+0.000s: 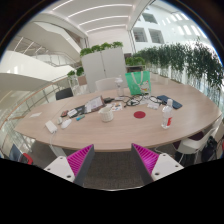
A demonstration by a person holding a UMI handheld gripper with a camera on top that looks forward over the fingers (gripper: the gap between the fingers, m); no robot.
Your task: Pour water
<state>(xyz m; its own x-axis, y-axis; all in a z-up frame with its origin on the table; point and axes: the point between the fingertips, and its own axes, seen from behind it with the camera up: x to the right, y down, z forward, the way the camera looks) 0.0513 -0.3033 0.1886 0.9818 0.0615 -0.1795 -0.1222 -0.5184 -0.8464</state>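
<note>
Gripper held level above the floor, facing a large oval worktop [150,135] in a bright atrium.

Its two fingers [78,158] (pink-padded) stand wide apart with nothing between them. Well beyond them, a white cup [107,114] sits mid-worktop, a red bottle [166,117] stands nearer its right end, and a green container [138,80] stands at the far edge.

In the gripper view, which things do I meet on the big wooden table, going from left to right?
White cup, then flat red disc, then upright red bottle. All stand well beyond the open claw, which holds nothing.
</note>
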